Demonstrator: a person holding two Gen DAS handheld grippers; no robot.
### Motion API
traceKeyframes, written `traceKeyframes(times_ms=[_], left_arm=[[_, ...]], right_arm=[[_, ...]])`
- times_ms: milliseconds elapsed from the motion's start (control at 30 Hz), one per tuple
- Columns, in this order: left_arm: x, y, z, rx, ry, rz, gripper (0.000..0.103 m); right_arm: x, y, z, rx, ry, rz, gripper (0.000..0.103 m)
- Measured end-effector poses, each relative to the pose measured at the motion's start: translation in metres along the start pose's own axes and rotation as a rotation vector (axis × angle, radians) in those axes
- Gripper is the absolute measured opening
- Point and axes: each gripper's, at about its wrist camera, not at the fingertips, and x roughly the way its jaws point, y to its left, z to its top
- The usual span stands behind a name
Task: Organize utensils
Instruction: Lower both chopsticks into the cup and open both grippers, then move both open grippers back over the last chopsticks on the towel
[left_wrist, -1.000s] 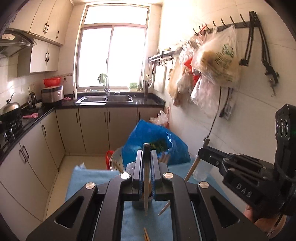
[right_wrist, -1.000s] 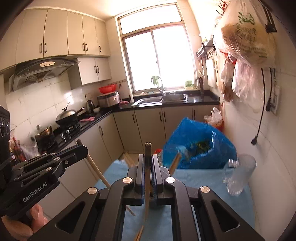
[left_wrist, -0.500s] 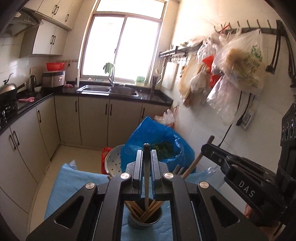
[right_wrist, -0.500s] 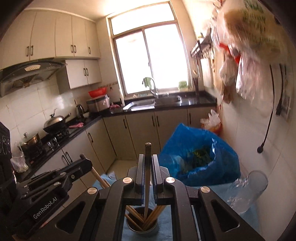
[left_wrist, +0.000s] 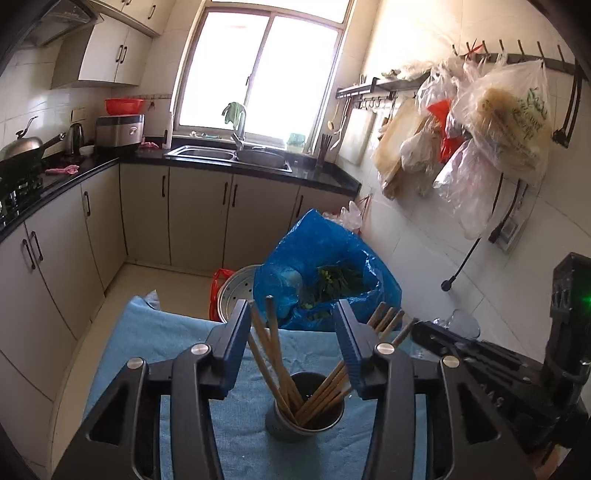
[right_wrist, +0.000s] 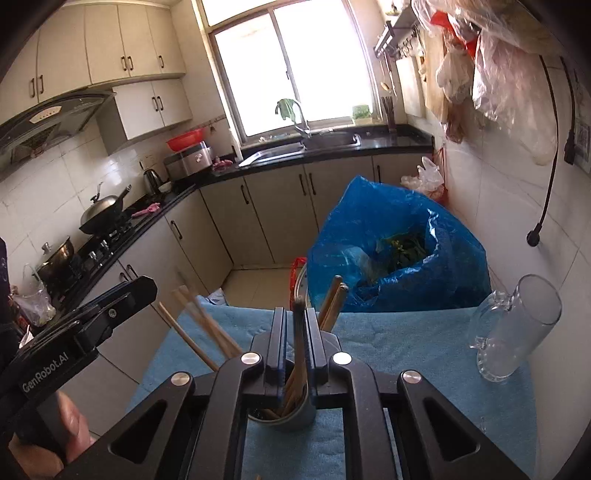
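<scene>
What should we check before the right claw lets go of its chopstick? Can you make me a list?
1. Right claw shut on the thin wooden chopstick: ok.
2. That chopstick pointing down into the round grey metal cup: ok.
3. Its tip touching the cup's bottom: cannot tell.
4. Cup upright on the blue cloth: ok.
5. Left claw out of the way: ok. Its jaws have just been opening and press nothing; the other chopsticks stand loose between them.
6. Clear glass mug apart from the cup: ok.
</scene>
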Motion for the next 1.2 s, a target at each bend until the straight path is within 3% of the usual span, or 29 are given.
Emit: traceKeyframes(times_ms=[233,400,500,633,767,900,1200], left_arm=[[-0.053,0.003,-0.009,0.008,-0.026,-0.013,0.046],[-0.080,0.018,-0.053,-0.004,0.039,0.004,0.048],[-0.081,0.031,-0.092,-0.031,0.116,0.016,0.048],[-0.067,0.051,-0.150,-0.108,0.250,0.032,0.048],[-0.048,0.065,-0.195,-0.178,0.374,0.052,0.048],[-0.038,0.071,-0.217,-0.184,0.427,0.070,0.048],[-0.040,0.081,-0.228,-0.189,0.442,0.074,0.048]], right_arm=[[-0.059,0.002,-0.013,-0.009,-0.043,0.036,0.013],[-0.072,0.003,-0.066,0.007,0.055,0.111,0.018],[-0.055,0.002,-0.106,0.035,0.173,0.153,0.018],[-0.017,0.007,-0.158,0.070,0.338,0.146,0.018],[0.024,0.008,-0.182,0.139,0.459,0.143,0.018],[0.050,0.019,-0.189,0.122,0.503,0.081,0.018],[0.090,0.040,-0.187,0.071,0.537,-0.033,0.018]])
